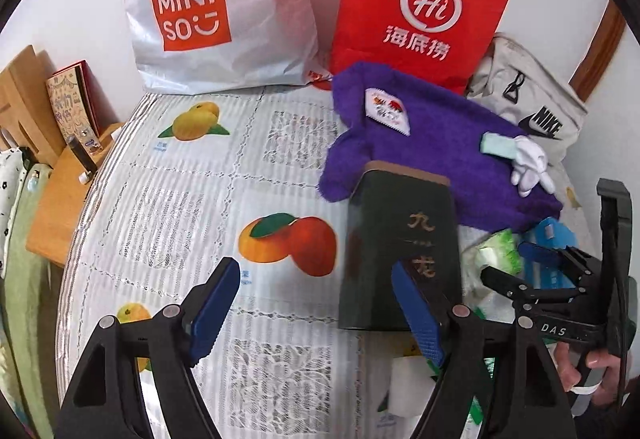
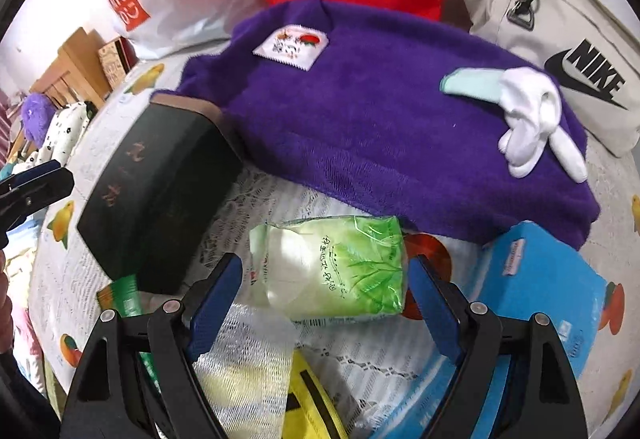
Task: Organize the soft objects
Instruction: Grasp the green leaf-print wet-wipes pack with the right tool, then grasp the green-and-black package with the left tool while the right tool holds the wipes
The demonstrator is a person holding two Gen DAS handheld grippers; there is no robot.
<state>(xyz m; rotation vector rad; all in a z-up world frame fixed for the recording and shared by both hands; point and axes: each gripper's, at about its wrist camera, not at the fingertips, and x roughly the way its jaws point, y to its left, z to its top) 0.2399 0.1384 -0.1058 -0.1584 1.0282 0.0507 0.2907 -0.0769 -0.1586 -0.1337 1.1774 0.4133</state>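
Observation:
A purple fleecy cloth (image 2: 380,111) lies on the fruit-print tablecloth (image 1: 180,199), with a white sock bundle (image 2: 532,127) and a small sachet (image 2: 292,47) on top of it. In front of the cloth lies a green-and-white soft tissue pack (image 2: 332,267). My right gripper (image 2: 326,303) is open and straddles the near end of that pack without its pads pressing on it. My left gripper (image 1: 316,315) is open over bare tablecloth, its right finger beside a dark green tin (image 1: 400,239). The right gripper (image 1: 532,263) also shows at the right of the left wrist view.
A white Miniso bag (image 1: 208,7), a red paper bag (image 1: 420,7) and a grey Nike bag (image 2: 580,71) stand along the back. A blue box (image 2: 540,287) sits right of the pack, a yellow packet (image 2: 308,399) under the gripper. Wooden furniture (image 1: 56,199) borders the left.

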